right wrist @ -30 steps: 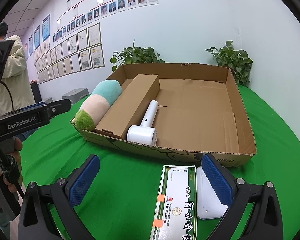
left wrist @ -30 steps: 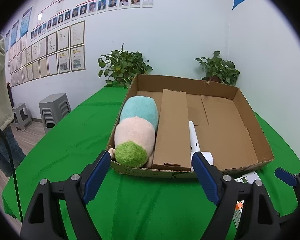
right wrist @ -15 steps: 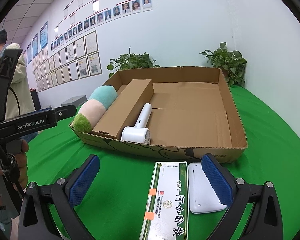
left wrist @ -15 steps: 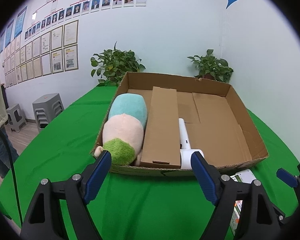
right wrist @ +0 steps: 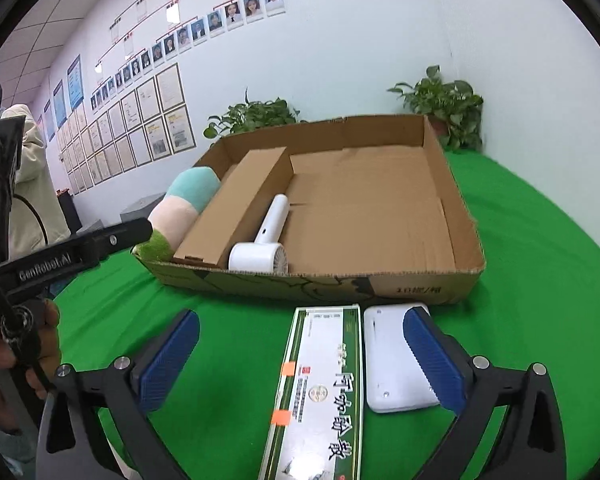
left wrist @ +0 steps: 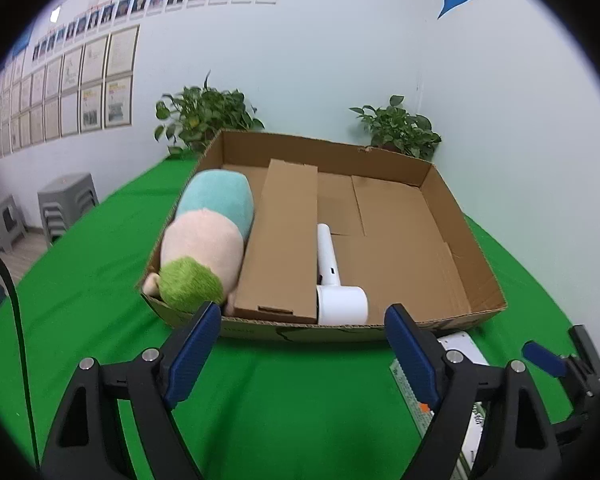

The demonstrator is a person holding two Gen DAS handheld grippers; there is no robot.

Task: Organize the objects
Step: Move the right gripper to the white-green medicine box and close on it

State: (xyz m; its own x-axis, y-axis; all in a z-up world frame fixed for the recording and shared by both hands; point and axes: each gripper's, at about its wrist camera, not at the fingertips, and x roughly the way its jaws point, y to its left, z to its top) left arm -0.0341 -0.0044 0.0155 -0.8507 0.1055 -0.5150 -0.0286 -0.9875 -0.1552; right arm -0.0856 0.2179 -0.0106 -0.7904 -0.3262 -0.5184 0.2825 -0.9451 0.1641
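- The right gripper (right wrist: 300, 356) is seen with its blue-padded fingers (right wrist: 434, 358) spread wide; nothing is gripped. It is held just above the green tablecloth (right wrist: 540, 280), in front of the cardboard tray (right wrist: 380, 286).
- Between these fingers a long green-and-white printed box (right wrist: 320, 392) is laid flat, its far end close to the tray's near wall.
- A flat white device (right wrist: 396, 364) is placed just beside the printed box, on its right, partly covered by the right finger.
- The left gripper (left wrist: 302, 350) is likewise shown spread apart and empty, before the tray's near wall (left wrist: 300, 330).
- Inside the tray, a white handheld fan (left wrist: 332, 280) is laid with its round head against the near wall.
- A long brown carton (left wrist: 284, 240) is set immediately left of the fan.
- A plush toy (left wrist: 210, 244), banded teal, pink and green, is lodged along the tray's left wall, beside the carton.
- Behind the tray, two potted plants (left wrist: 204, 114) are placed against the wall.
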